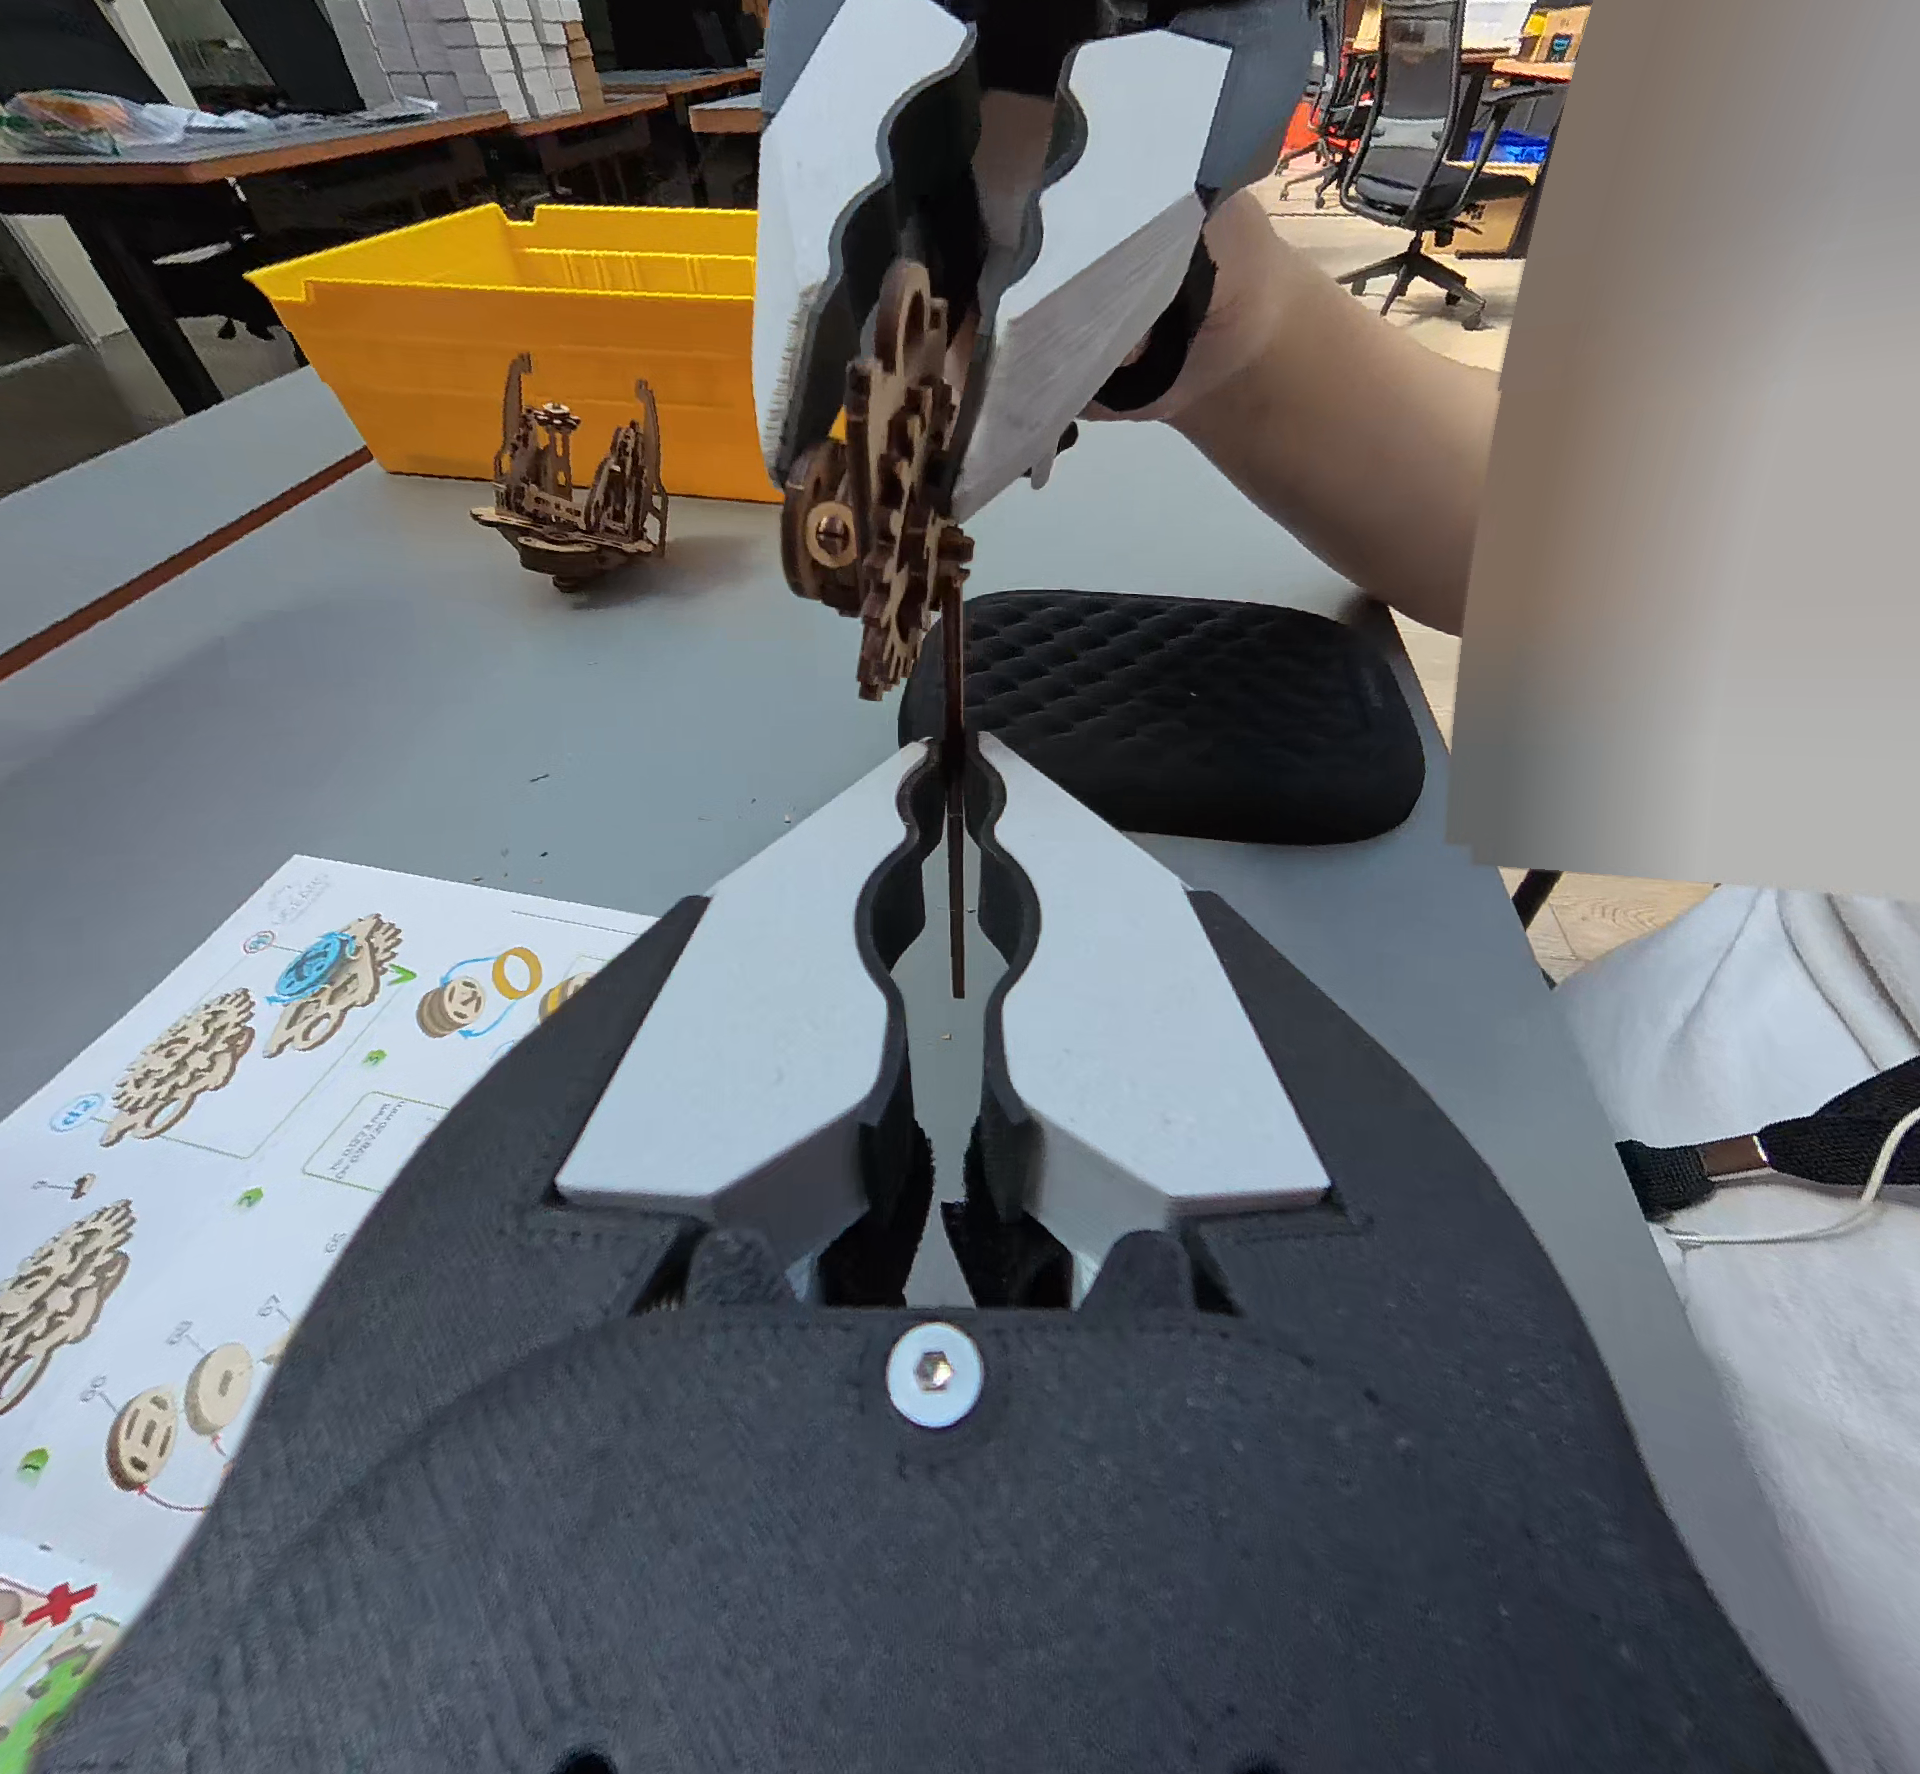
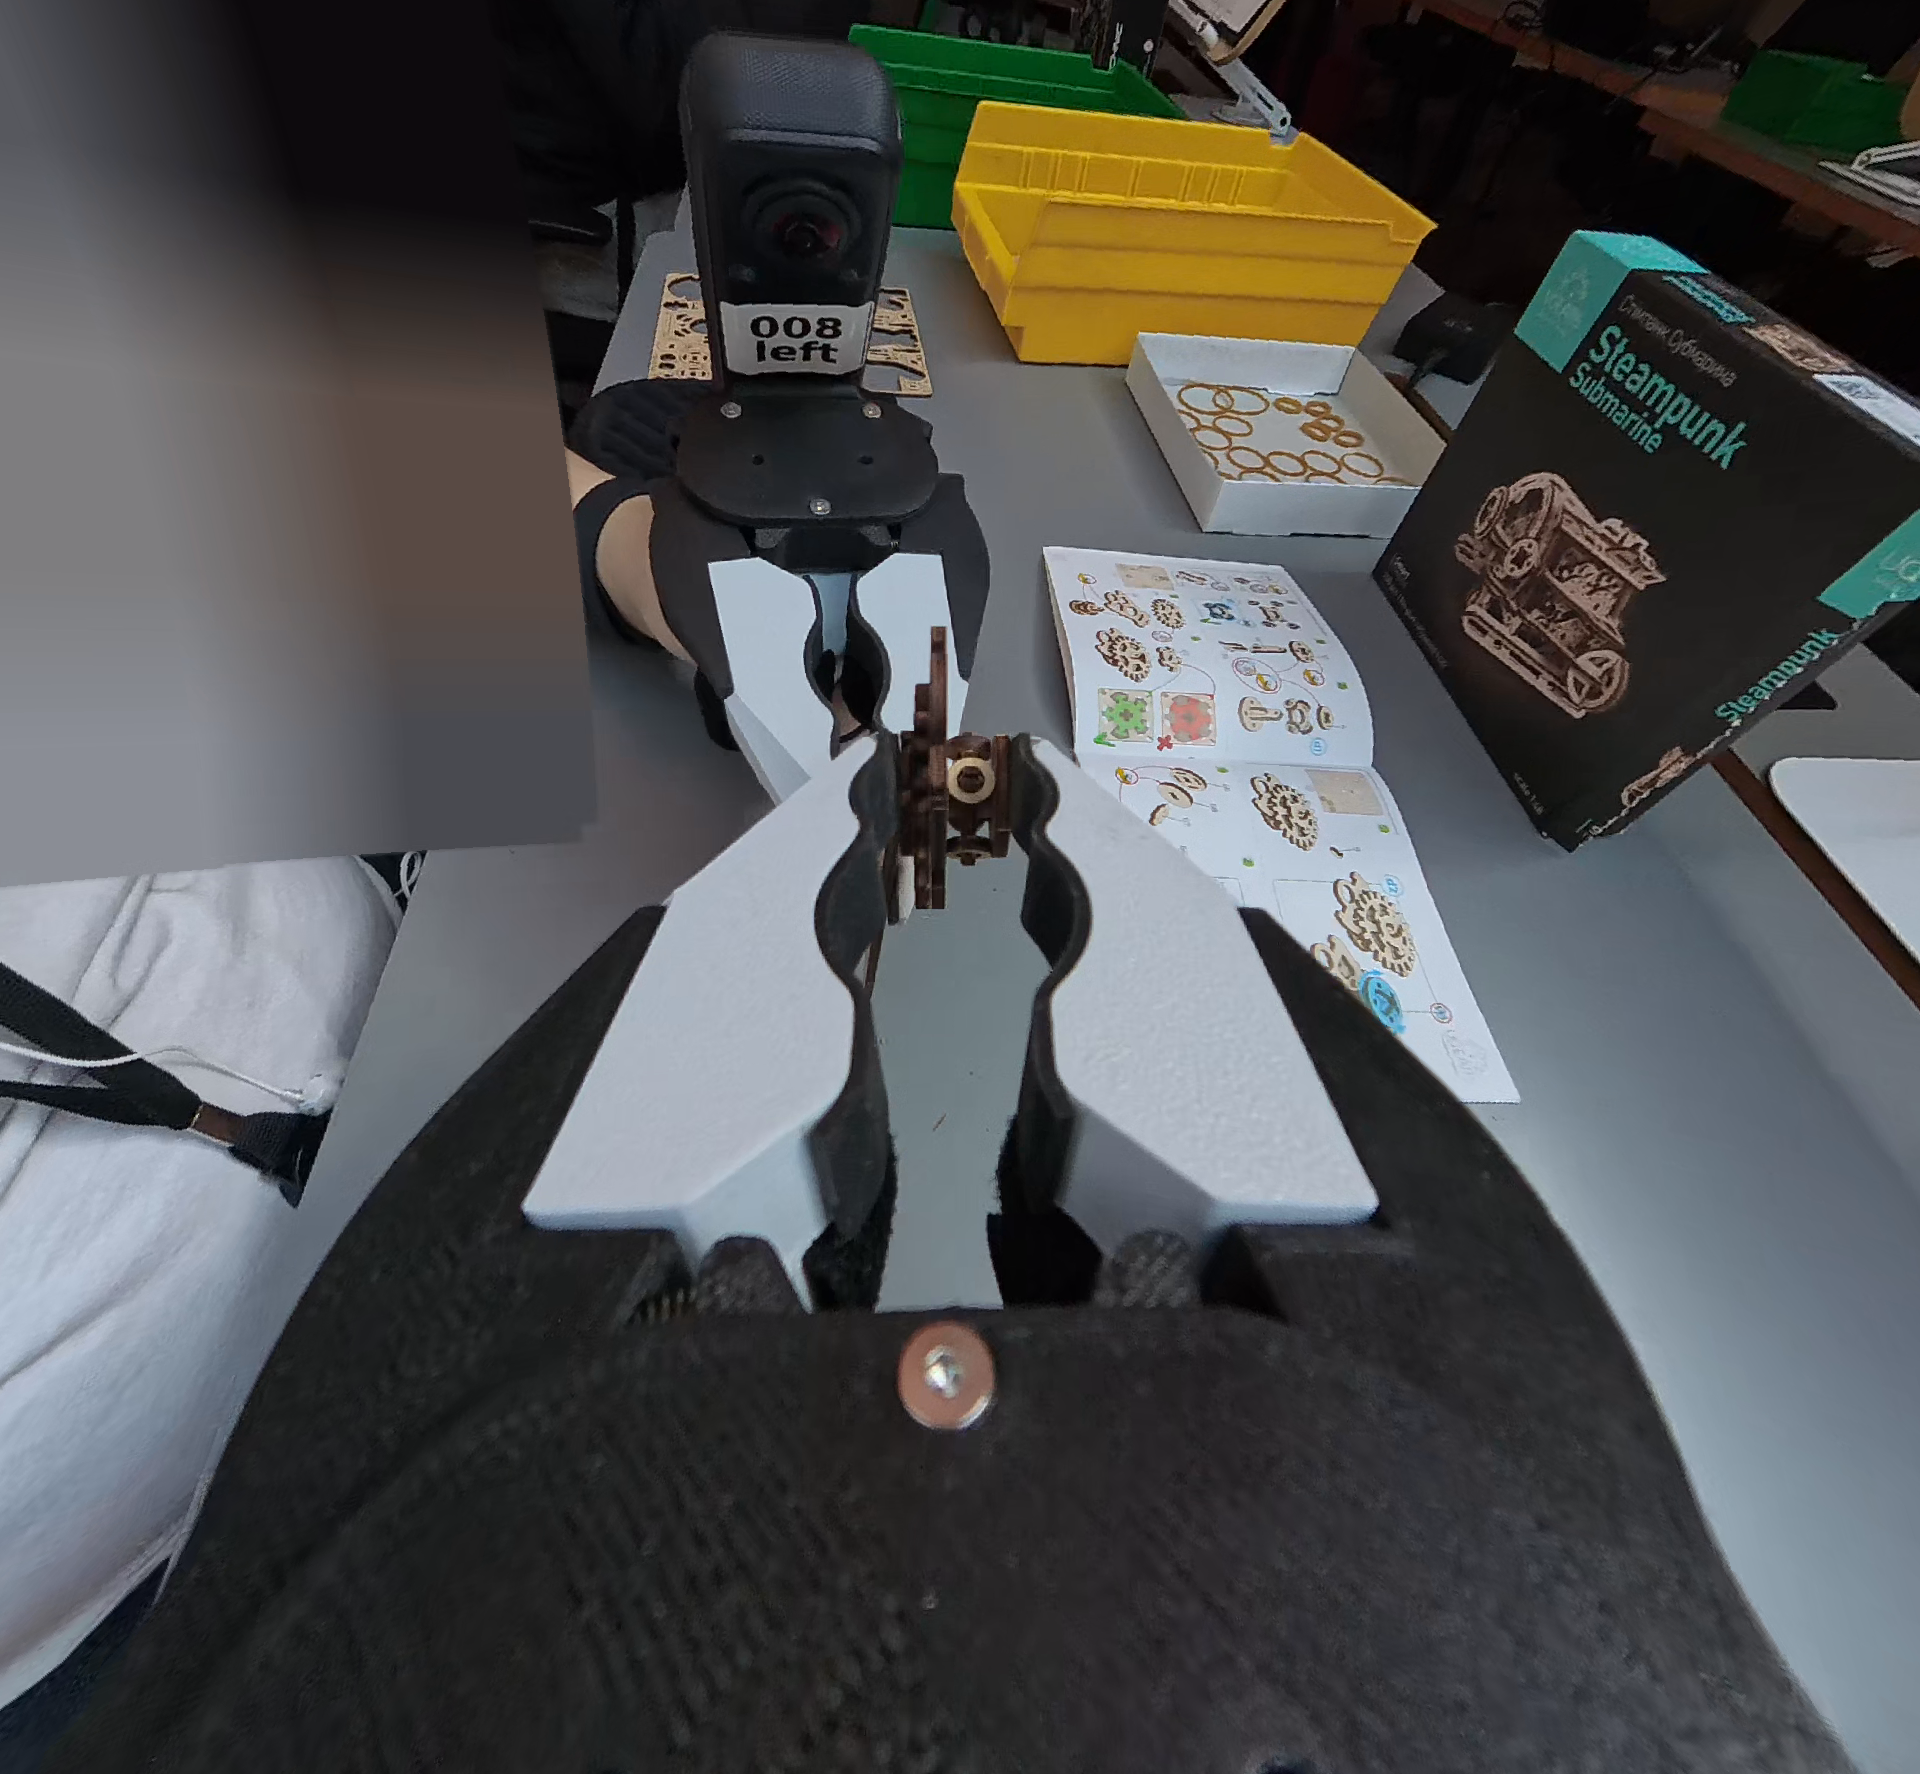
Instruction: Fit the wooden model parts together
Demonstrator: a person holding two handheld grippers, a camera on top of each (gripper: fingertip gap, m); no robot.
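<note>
My left gripper (image 1: 954,760) is shut on a thin flat wooden part (image 1: 955,877), seen edge-on between its fingers. My right gripper (image 1: 894,477) comes in from above, shut on a brown wooden gear assembly (image 1: 896,498). The flat part's far end meets the assembly's lower edge. In the right wrist view my right gripper (image 2: 956,768) clamps the gear assembly (image 2: 961,794), and the left gripper (image 2: 854,735) faces it tip to tip, just left of the assembly. Both are held above the grey table (image 1: 416,706). A partly built wooden model (image 1: 571,488) stands on the table at the back left.
An open instruction booklet (image 2: 1247,737) lies under the grippers. A yellow bin (image 2: 1174,238), a white tray of wooden rings (image 2: 1268,436), the dark kit box (image 2: 1642,529) and a wooden parts sheet (image 2: 681,322) stand around. A black mat (image 1: 1164,716) lies near the table edge. The left gripper's tips are roughly 5 centimeters from the right gripper's. The partly built wooden model (image 1: 571,488) is about 30 centimeters from both grippers' fingertips.
</note>
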